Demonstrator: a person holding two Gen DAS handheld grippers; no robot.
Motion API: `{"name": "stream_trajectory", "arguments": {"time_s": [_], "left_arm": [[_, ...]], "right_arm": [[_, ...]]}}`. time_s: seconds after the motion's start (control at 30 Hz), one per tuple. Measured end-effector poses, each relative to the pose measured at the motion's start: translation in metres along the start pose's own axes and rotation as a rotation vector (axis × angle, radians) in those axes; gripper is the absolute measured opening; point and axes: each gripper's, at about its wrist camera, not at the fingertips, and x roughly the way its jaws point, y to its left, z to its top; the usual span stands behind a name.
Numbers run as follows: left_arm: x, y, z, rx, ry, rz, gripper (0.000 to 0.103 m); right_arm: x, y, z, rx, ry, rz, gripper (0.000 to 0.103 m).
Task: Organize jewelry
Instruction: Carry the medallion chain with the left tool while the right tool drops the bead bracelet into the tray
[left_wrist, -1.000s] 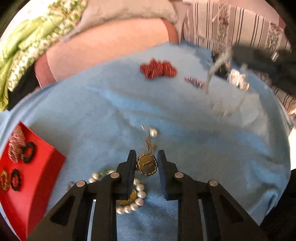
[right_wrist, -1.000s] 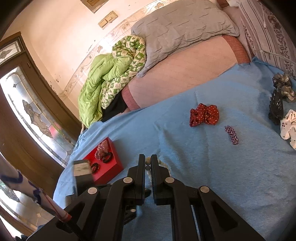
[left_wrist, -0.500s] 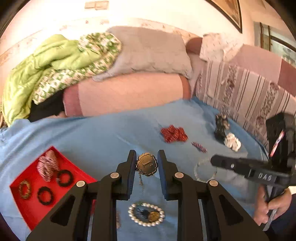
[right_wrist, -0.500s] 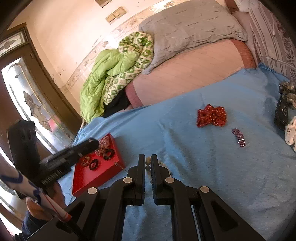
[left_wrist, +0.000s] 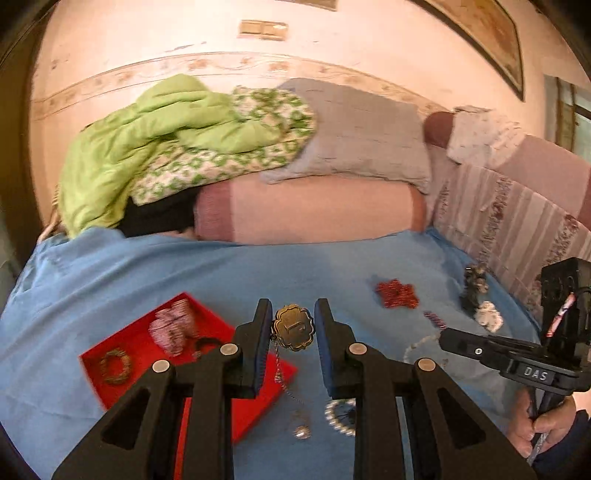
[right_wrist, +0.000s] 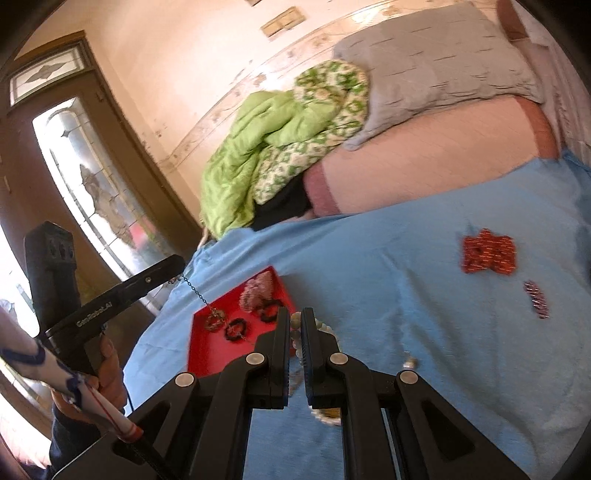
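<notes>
My left gripper (left_wrist: 293, 325) is shut on a gold scalloped pendant (left_wrist: 294, 327); its thin chain (left_wrist: 283, 380) hangs down toward the bed. I hold it above the near right edge of the red tray (left_wrist: 140, 354). From the right wrist view, the left gripper (right_wrist: 173, 264) hangs the chain (right_wrist: 197, 293) over the red tray (right_wrist: 207, 343). My right gripper (right_wrist: 295, 332) is shut on a pearl necklace (right_wrist: 295, 328) above the blue sheet. It also shows in the left wrist view (left_wrist: 447, 338) with pearls (left_wrist: 417, 345) dangling.
The tray holds a pink scrunchie (left_wrist: 171, 326), a gold ring bracelet (left_wrist: 115, 366) and black rings (right_wrist: 236, 328). On the blue sheet (left_wrist: 258, 273) lie a pearl bracelet (left_wrist: 341, 417), a red bow (left_wrist: 397, 293), a small beaded clip (left_wrist: 436, 319) and hair clips (left_wrist: 476, 291). Pillows lie behind.
My left gripper has lifted the pendant off the sheet and carried it left, toward the red tray. My right gripper has stayed shut on the pearls.
</notes>
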Motion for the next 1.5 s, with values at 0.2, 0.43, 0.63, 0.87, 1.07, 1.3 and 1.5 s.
{"name": "stream_trajectory", "arguments": {"time_s": [0.2, 0.43, 0.63, 0.87, 1.07, 1.3, 1.5], "left_arm": [[-0.014, 0.034, -0.007, -0.027, 0.003, 0.069, 0.023], [-0.013, 0.069, -0.020, -0.061, 0.040, 0.138, 0.023], [-0.002, 0.097, -0.035, -0.104, 0.086, 0.182, 0.023], [0.019, 0.128, -0.054, -0.164, 0.140, 0.209, 0.023], [0.037, 0.145, -0.064, -0.203, 0.183, 0.216, 0.023], [0.055, 0.157, -0.075, -0.235, 0.225, 0.211, 0.023], [0.070, 0.163, -0.082, -0.251, 0.257, 0.216, 0.023]], "right_arm": [[0.037, 0.038, -0.003, -0.052, 0.061, 0.068, 0.007], [0.089, 0.082, -0.007, -0.105, 0.135, 0.139, 0.007], [0.129, 0.105, -0.006, -0.118, 0.170, 0.164, 0.007], [0.169, 0.120, -0.008, -0.134, 0.212, 0.140, 0.007], [0.195, 0.122, -0.013, -0.145, 0.248, 0.109, 0.007], [0.223, 0.115, -0.021, -0.110, 0.300, 0.094, 0.007], [0.245, 0.106, -0.027, -0.089, 0.338, 0.063, 0.007]]}}
